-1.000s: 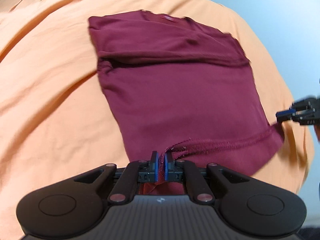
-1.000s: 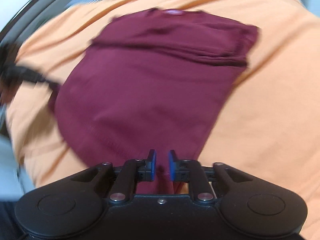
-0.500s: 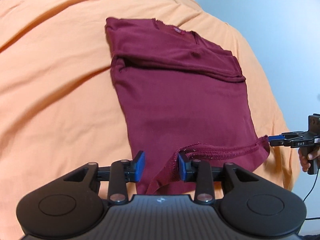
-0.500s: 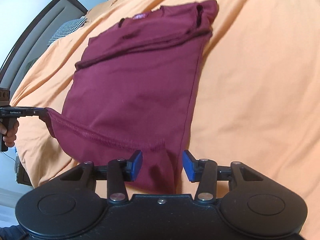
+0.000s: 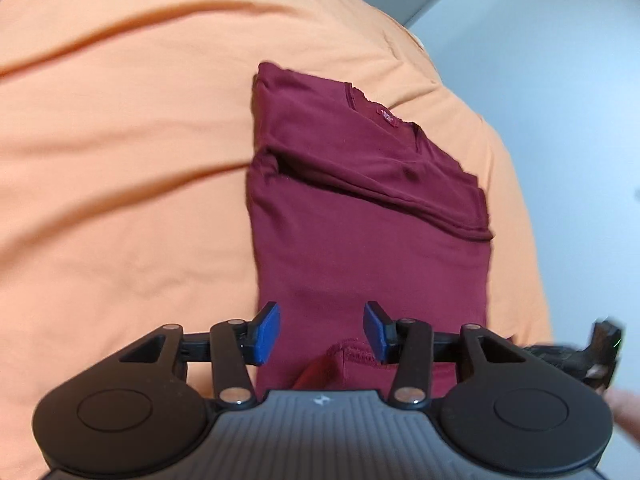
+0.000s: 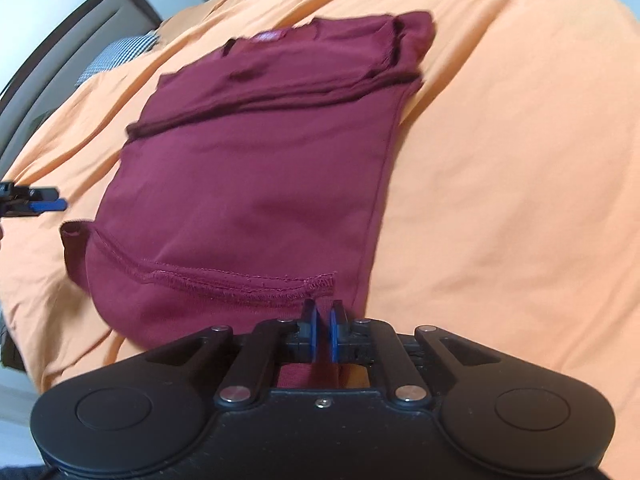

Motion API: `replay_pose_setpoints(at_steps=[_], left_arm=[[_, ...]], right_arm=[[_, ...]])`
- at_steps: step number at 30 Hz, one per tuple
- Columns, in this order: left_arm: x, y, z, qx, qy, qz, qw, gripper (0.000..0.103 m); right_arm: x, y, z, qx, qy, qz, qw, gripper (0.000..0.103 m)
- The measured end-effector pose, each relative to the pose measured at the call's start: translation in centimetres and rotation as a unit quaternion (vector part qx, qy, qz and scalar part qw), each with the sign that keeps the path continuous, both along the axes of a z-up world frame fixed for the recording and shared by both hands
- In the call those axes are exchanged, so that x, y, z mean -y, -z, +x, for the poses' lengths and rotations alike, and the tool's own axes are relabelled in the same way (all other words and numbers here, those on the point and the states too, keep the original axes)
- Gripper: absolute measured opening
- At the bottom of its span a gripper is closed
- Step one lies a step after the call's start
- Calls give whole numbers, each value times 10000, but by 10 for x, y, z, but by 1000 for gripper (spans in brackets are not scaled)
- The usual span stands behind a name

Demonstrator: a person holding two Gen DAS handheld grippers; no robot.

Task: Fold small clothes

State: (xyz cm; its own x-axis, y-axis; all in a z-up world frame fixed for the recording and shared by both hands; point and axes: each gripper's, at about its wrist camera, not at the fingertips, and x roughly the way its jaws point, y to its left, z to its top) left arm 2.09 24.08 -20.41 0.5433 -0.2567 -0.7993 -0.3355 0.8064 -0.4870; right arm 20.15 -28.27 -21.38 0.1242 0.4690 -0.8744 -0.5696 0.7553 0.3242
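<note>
Half a second back the right hand-held gripper (image 6: pixel 323 330) stood spread over the hem; now its pads are pressed together at the near hem corner of the maroon shirt (image 6: pixel 256 184), though whether cloth is caught between them cannot be told. That shirt lies on the orange bed sheet (image 6: pixel 520 160), sleeves already folded in. Spread wide, the left hand-held gripper (image 5: pixel 322 334) straddles the other hem corner. It should close there first, then both lift evenly toward the collar (image 5: pixel 384 114).

An orange sheet (image 6: pixel 500 160) covers the bed, with a checkered pillow (image 6: pixel 116 54) behind.
</note>
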Motion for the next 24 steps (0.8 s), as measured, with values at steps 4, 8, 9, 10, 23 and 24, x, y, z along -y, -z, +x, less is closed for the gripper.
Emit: replay_pose_setpoints(at_steps=[4, 8, 9, 10, 23, 24], left_arm=[[20, -1, 4, -229, 789, 577, 9950, 53], [37, 10, 4, -392, 1222, 696, 9893, 53], [41, 13, 6, -411, 1279, 729, 9883, 53], [44, 15, 8, -434, 1324, 758, 9873, 53], [55, 29, 23, -461, 1422, 881, 9848, 5], [49, 25, 23, -349, 1247, 798, 9884, 5]], right_arm=[[-2, 0, 4, -77, 56, 40, 9999, 6], [-5, 3, 4, -186, 24, 54, 9998, 12], [-5, 3, 4, -213, 41, 73, 9997, 15], [-6, 3, 3, -240, 64, 90, 9997, 17], [-4, -7, 5, -173, 69, 263, 9995, 7], [0, -11, 8, -174, 196, 395, 9989, 7]])
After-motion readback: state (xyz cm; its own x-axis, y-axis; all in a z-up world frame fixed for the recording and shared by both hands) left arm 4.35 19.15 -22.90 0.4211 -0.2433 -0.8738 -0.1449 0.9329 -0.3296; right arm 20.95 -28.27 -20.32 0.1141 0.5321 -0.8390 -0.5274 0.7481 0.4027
